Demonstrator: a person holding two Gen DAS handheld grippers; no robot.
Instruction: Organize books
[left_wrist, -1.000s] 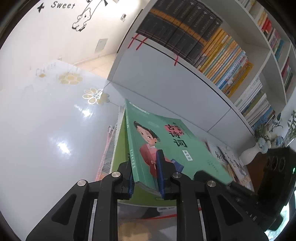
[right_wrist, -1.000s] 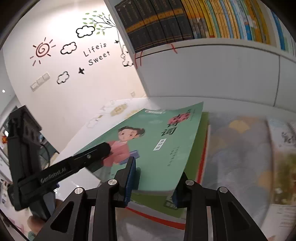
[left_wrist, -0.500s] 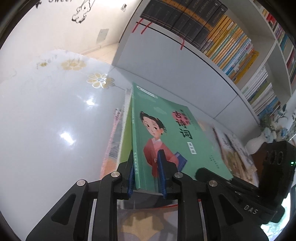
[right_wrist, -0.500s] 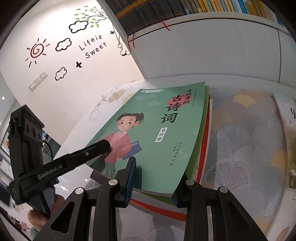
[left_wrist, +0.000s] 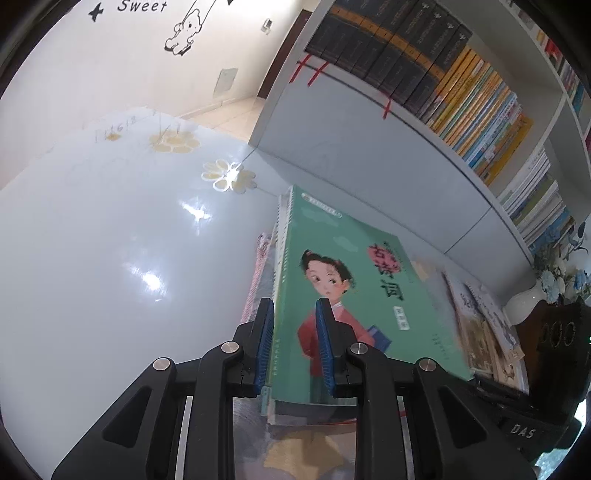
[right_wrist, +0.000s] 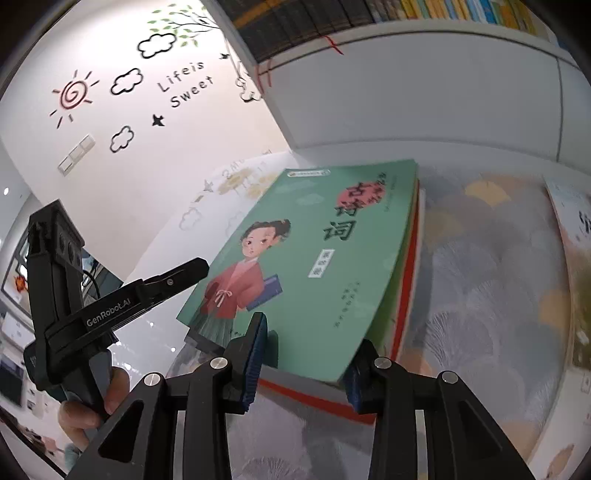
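We see a green paperback book (left_wrist: 343, 266) whose cover shows a cartoon child with dark hair, a red robe and a small blue book, beside a red circle and dark characters. Under it lie books edged in lighter green, red and white (right_wrist: 408, 280). The glossy white table (left_wrist: 110, 258) carries pale yellow flower prints, and a grey mat (right_wrist: 480, 295) has a fan-leaf pattern with orange patches. The black two-finger grippers (left_wrist: 294, 345) (right_wrist: 304, 363) have blue ribbed pads. The white bookcase (left_wrist: 369, 147) holds black, yellow and blue spines. The cream wall (right_wrist: 147, 147) bears black cloud outlines and a red spiral sun.
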